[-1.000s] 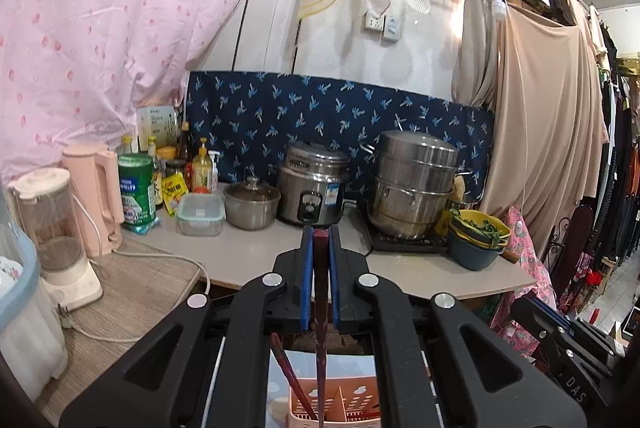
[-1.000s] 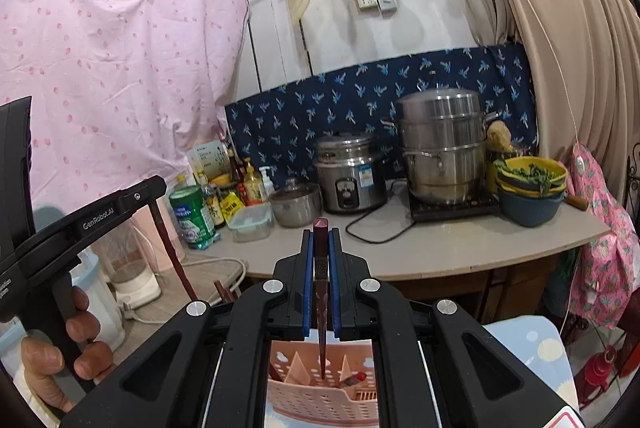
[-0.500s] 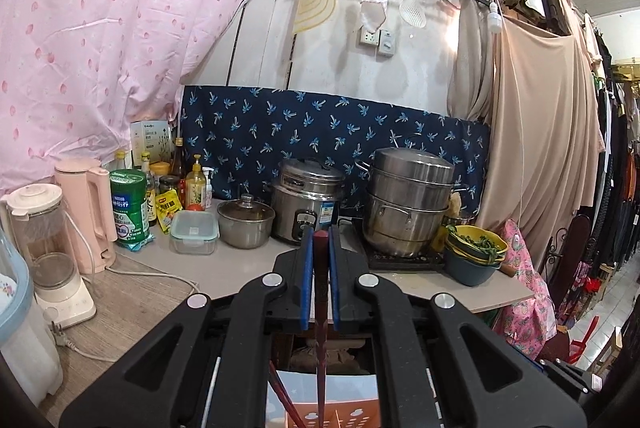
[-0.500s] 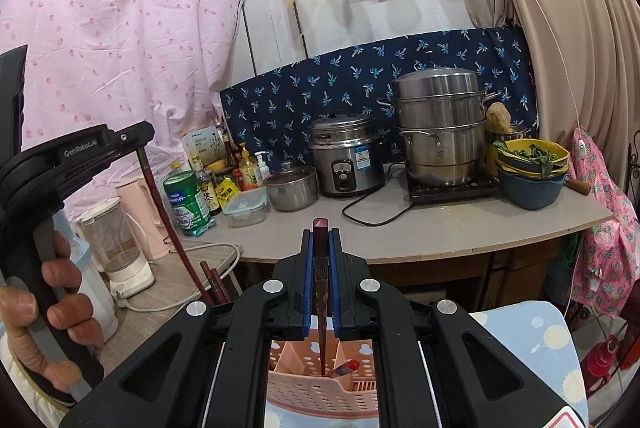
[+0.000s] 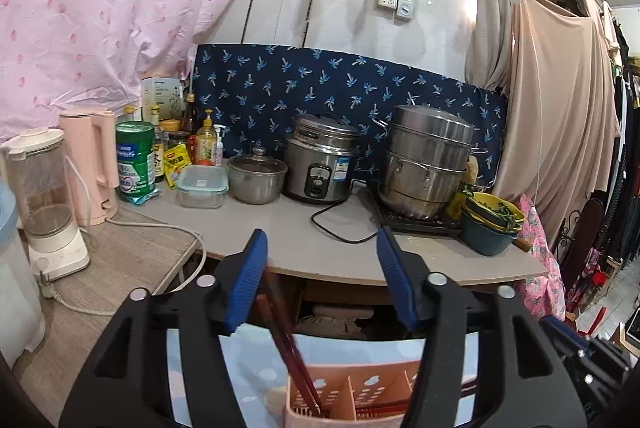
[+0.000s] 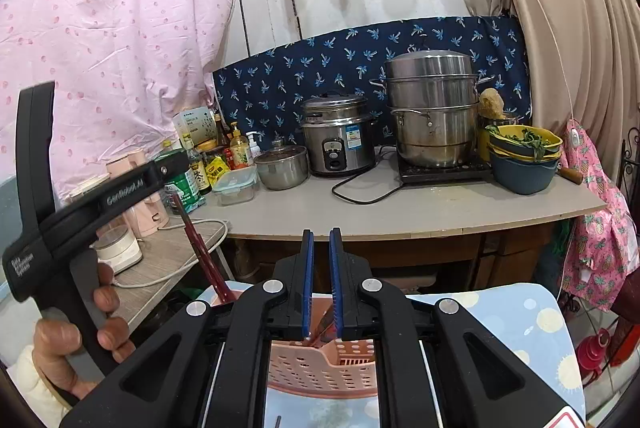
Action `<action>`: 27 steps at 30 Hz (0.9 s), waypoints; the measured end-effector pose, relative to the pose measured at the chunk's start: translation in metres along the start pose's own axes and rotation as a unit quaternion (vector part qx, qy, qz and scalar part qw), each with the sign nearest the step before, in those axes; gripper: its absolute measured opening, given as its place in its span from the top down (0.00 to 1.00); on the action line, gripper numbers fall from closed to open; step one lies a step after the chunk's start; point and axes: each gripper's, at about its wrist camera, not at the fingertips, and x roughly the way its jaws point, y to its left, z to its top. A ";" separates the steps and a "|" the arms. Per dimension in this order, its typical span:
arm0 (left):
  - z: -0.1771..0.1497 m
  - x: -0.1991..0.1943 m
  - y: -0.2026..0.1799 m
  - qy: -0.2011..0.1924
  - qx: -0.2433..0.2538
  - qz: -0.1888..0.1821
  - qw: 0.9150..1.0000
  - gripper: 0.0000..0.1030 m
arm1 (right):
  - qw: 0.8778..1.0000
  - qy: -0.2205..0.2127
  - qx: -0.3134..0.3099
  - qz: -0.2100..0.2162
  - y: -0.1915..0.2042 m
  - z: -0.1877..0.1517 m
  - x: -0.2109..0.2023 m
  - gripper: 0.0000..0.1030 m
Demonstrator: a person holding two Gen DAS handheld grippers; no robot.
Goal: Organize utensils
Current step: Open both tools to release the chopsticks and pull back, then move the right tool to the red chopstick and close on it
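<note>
A pink perforated utensil basket [image 5: 352, 400] stands on the blue patterned cloth, right below both grippers; it also shows in the right wrist view [image 6: 320, 368]. My left gripper [image 5: 320, 244] is open wide and empty. Dark red chopsticks [image 5: 288, 344] lean in the basket's left compartment, just below its left finger; they also show in the right wrist view [image 6: 200, 248]. My right gripper [image 6: 321, 240] has its jaws slightly apart and a dark red chopstick [image 6: 325, 320] stands loose between them, its lower end in the basket.
A grey counter [image 5: 304, 244] behind holds a rice cooker [image 5: 320, 157], a steamer pot [image 5: 424, 159], a small pot, a food box, bottles and stacked bowls [image 5: 490, 224]. A kettle and blender [image 5: 48, 199] stand at left. Clothes hang at right.
My left gripper opened and let its chopstick drop into the basket. My right gripper loosened on its chopstick, which slid down. Both cameras tilted slightly.
</note>
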 end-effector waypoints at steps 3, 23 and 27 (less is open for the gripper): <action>-0.007 -0.011 0.003 0.012 -0.002 -0.002 1.000 0.45 | 1.000 -0.004 0.001 0.001 0.000 0.000 -0.009 0.91; -0.126 -0.120 0.011 0.149 0.029 0.025 0.988 0.43 | 0.995 0.096 0.013 -0.002 -0.008 -0.104 -0.105 0.90; -0.154 -0.136 0.014 0.173 0.039 0.038 0.983 0.43 | 0.992 0.125 0.009 -0.008 -0.008 -0.131 -0.119 0.90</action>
